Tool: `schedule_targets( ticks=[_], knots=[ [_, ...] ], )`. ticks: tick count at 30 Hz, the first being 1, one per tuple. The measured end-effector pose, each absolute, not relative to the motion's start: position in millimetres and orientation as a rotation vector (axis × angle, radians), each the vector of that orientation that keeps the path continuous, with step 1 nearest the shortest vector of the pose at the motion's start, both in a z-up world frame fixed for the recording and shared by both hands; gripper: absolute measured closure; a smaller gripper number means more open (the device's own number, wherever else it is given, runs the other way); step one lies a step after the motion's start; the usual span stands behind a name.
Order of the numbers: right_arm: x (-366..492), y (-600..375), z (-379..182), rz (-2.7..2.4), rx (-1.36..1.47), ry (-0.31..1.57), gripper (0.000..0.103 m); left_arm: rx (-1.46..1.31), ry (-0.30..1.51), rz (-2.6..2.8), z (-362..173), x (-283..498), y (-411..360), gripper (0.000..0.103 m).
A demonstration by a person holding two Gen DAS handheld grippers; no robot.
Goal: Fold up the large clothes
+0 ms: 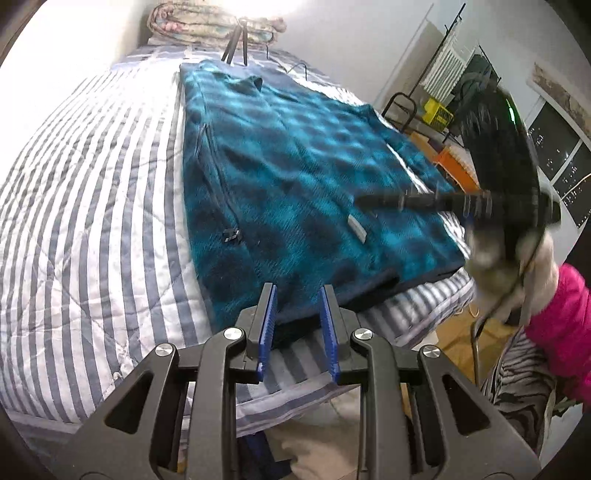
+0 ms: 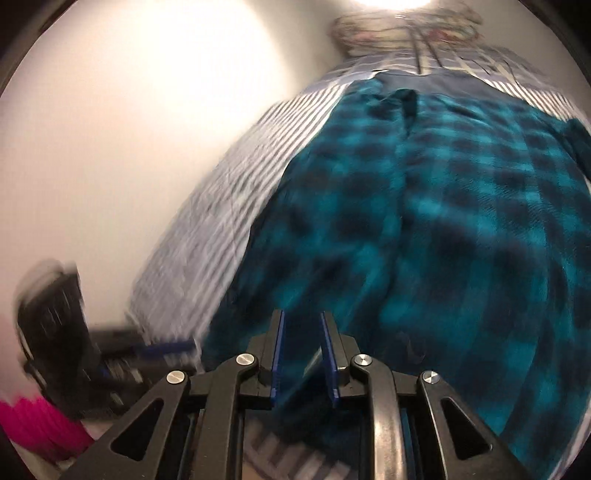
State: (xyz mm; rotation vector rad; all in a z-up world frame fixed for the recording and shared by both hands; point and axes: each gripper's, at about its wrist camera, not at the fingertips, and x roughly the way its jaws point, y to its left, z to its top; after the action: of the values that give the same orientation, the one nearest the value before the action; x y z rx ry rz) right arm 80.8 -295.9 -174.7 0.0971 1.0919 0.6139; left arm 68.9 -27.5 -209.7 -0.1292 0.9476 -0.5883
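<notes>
In the left wrist view, the left gripper (image 1: 297, 295) is being held over the near hem of a teal plaid fleece jacket (image 1: 295, 177), its blue pads (image 1: 267, 325) standing a narrow gap apart with nothing pinched between them; the hem is lying just under and beyond the tips. The right gripper (image 2: 302, 325) is likewise being carried with its jaws only slightly parted, low over the same jacket (image 2: 443, 221), and although teal cloth is being seen through the gap, whether the pads are pressing on it cannot be told through the blur. The jacket is lying flat on the striped quilt (image 1: 92, 184) of a bed, its long axis running straight away from both grippers, from the hem at the near edge to the collar (image 1: 251, 83) at the far end. Both hands are being kept at the hem end, so a lengthwise fold towards the collar is judged likely. Beyond the collar, a folded blanket (image 1: 214, 22) is resting by the wall.
</notes>
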Motion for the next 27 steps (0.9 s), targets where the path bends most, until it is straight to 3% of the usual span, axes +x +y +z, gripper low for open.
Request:
schedule_targets(
  ticks=[5, 10, 12, 13, 15, 16, 19, 27],
  knots=[
    [64, -308, -215, 0.563, 0.102, 1.176, 0.084, -0.125, 0.912, -0.580, -193, 65, -33, 0.080],
    [51, -339, -184, 0.591, 0.192, 1.121, 0.079, -0.115, 0.897, -0.583, -186, 61, -44, 0.080],
    [38, -358, -166, 0.550, 0.172, 1.066, 0.066, -0.110, 0.888, -0.592, -182, 60, -50, 0.070],
    [33, -373, -156, 0.506, 0.164, 1.026, 0.057, -0.112, 0.881, -0.598, -180, 60, -53, 0.060],
    [26, -408, -141, 0.423, 0.174, 0.976, 0.052, -0.117, 0.874, -0.612, -177, 61, -59, 0.057],
    [25, -421, -136, 0.392, 0.183, 0.968, 0.051, -0.119, 0.874, -0.621, -174, 62, -65, 0.057],
    [20, -483, -122, 0.254, 0.227, 0.938, 0.050, -0.128, 0.877, -0.652, -168, 64, -79, 0.044],
    [3, -626, -107, -0.077, 0.263, 0.917, 0.048, -0.098, 0.872, -0.723, -156, 67, -122, 0.043]
  ],
)
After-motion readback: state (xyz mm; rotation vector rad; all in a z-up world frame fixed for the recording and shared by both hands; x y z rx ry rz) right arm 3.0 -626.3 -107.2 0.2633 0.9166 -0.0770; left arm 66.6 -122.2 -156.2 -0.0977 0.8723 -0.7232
